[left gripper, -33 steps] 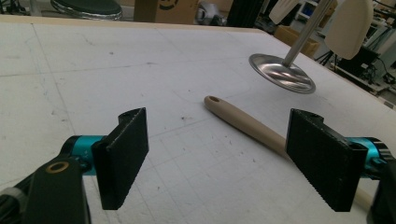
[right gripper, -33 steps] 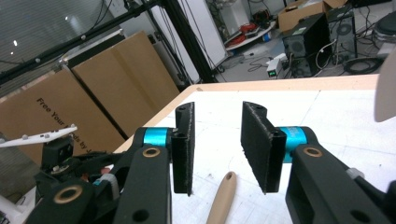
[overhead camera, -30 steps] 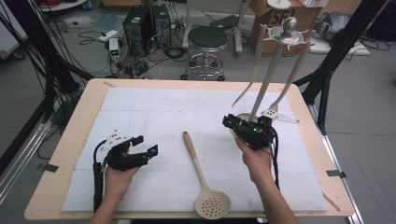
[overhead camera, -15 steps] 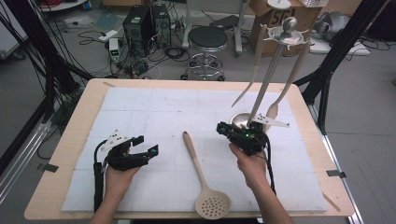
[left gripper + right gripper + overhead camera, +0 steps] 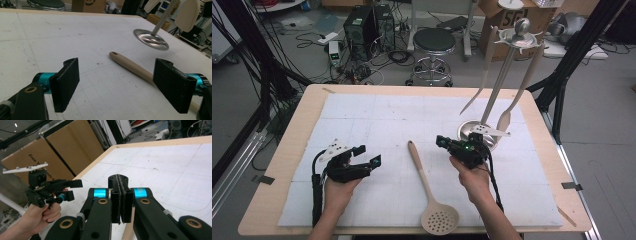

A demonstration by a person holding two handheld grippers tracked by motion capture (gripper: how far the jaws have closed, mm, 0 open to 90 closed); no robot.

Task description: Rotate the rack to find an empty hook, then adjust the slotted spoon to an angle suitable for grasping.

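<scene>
On the white padded table point(image 5: 362, 115) we rest beside the beige slotted spoon point(image 5: 428, 187), left gripper point(image 5: 364, 157) wide open, right gripper point(image 5: 443, 141) just clamped empty, needing reopening to grasp the handle.

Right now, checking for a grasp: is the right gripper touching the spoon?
Apart. High view: right gripper, jaws shut empty, sits beside the spoon with mat between.

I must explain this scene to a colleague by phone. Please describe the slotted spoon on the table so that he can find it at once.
Start from the white mat that covers the wooden table. The slotted spoon lies flat on it between the two hands, its handle pointing toward the metal utensil stand at the far right. Unlike the beige utensils hanging on that stand, it lies on the mat and has a round head full of small holes.
</scene>
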